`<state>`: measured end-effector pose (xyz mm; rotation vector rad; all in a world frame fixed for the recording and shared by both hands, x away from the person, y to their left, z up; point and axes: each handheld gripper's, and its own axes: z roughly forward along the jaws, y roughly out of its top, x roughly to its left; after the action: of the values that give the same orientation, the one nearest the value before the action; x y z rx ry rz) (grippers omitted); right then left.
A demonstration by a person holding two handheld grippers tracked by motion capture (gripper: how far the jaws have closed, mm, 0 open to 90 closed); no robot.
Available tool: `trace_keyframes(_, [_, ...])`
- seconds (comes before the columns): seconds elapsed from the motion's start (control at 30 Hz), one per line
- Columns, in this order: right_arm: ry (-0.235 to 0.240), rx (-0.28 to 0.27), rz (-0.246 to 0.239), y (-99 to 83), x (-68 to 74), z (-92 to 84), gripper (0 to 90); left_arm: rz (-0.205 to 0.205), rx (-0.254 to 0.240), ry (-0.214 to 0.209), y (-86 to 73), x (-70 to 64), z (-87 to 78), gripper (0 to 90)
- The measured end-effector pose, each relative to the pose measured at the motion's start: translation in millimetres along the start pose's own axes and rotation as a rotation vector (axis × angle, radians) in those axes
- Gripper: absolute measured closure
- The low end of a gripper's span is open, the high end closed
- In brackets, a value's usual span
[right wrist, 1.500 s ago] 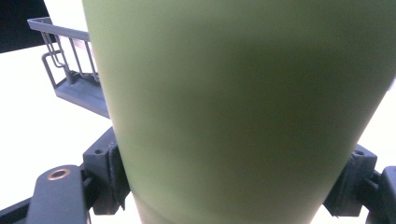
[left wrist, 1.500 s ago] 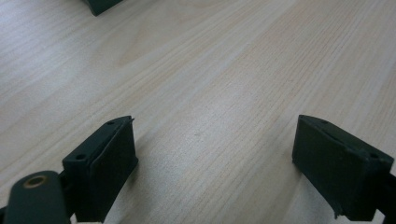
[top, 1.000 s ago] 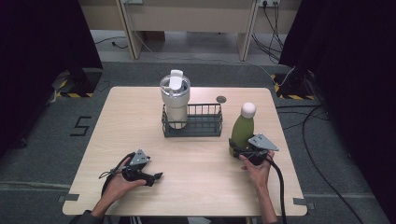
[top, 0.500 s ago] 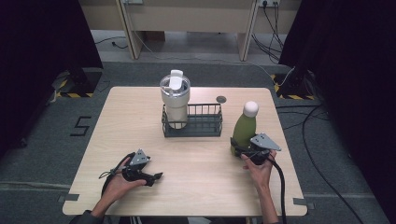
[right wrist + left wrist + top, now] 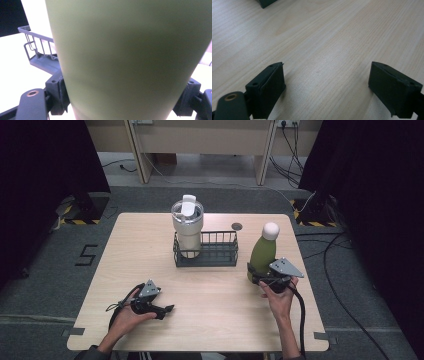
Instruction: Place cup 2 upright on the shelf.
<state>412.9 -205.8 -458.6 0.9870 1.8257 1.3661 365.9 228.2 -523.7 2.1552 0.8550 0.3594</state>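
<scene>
Here, right gripper (image 5: 260, 279) clamping green bottle (image 5: 262, 254), wire basket (image 5: 206, 255) with tumbler (image 5: 187, 222) just beside; left gripper (image 5: 162, 310) open

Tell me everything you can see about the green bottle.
The green bottle has a matte olive body that narrows toward a rounded white cap. It stands upright near the table's right edge, just right of the dark wire basket and apart from it. The right gripper is clamped on its lower body, one black jaw on each side. Its material can't be told.

Green bottle (image 5: 262, 256), matte, white cap, upright, near worktop's right edge, just right of the wire basket (image 5: 206, 251).
</scene>
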Motion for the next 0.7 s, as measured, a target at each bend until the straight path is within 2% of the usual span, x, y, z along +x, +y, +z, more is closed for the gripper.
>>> trace_keyframes(0.2, [0.001, -0.014, -0.003, 12.0, 3.1, -0.1, 20.8, 0.000, 0.000, 0.000, 0.0, 0.0, 0.0, 12.6])
trace_keyframes(0.7, [0.012, -0.021, -0.019, 27.7, 8.7, 8.5, 20.8, 0.001, -0.001, 0.002, -0.1, -0.1, 0.1, 12.7])
